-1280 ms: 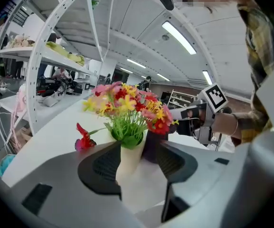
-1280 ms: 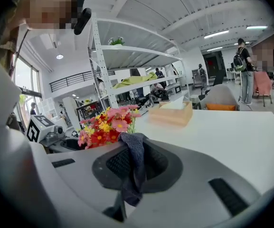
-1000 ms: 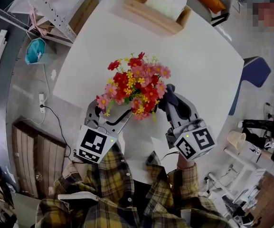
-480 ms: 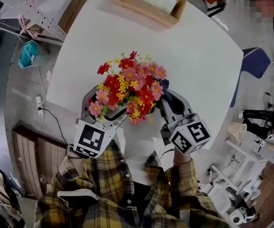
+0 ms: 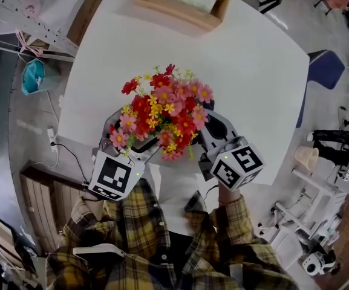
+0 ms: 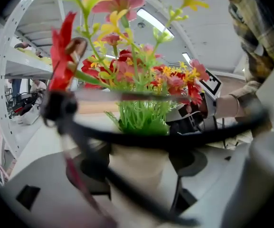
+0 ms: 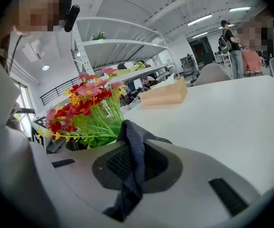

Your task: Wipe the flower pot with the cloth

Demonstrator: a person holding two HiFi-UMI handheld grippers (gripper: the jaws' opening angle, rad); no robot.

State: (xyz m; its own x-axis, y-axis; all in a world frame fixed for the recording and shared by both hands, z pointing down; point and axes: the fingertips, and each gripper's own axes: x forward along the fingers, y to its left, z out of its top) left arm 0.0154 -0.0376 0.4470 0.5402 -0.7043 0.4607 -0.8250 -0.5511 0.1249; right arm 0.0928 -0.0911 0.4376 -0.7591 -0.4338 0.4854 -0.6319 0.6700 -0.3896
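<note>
While the flower pot [image 6: 139,167] stands close to the near edge of the bench [image 5: 253,71], hidden from above by its flowers [image 5: 165,110], the grippers flank it.

Left gripper [image 5: 132,141]: jaws have just been opening and are spread wide. The pot is between them, the pads are clear of its sides, and nothing is gripped.

Right gripper [image 5: 215,128]: jaws pinched on the dark cloth [image 7: 133,160], with a loose fold sticking out front, just beside the pot's right side.

Judgement: the wiping stroke is about to start. To do it well:
- Steady the pot with the left jaws first; a free pot this near the edge could slide or tip.
- Lead with the loose fold, not the hard jaw tips.
- Come in low, under the stems.
- Use light pressure and work round the wall.
</note>
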